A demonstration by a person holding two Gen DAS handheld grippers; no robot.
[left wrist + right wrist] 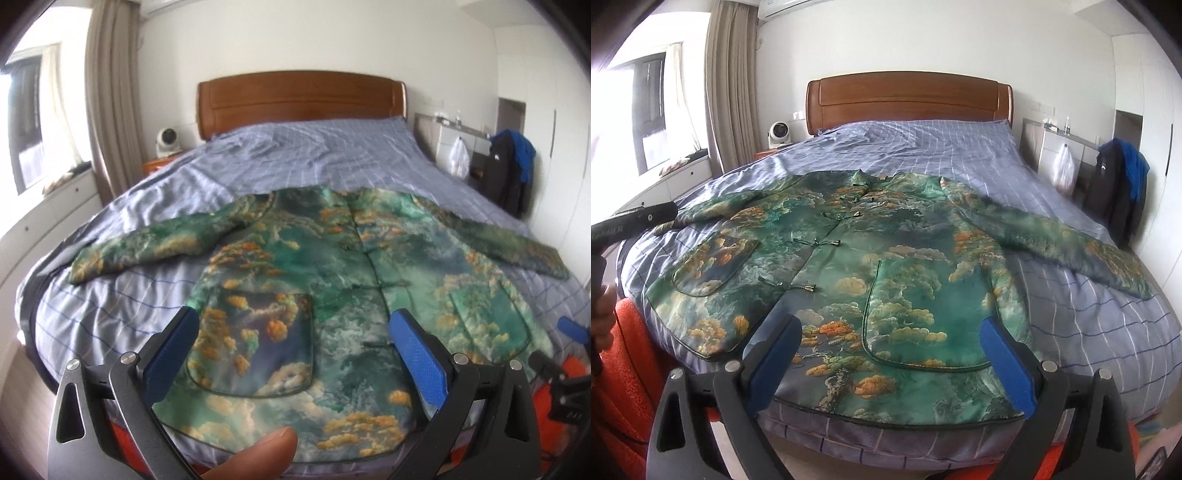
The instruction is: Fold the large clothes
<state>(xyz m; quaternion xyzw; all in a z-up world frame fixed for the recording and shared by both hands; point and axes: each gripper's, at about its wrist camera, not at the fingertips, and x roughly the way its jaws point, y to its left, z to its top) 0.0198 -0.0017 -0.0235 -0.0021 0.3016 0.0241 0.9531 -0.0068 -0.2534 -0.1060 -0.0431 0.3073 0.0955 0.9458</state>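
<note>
A glossy green jacket (871, 243) printed with orange pines and clouds lies flat and buttoned on the bed (960, 147), sleeves spread over the wrinkled blue checked sheet. Both the left hand-held gripper (295, 328) and right hand-held gripper (890, 339) hover above its hem, blue-padded jaws spread wide, grasping nothing

text: "GenRobot.AI", blurred | on: left gripper (635, 218) body, right wrist view | else: none legible
</note>
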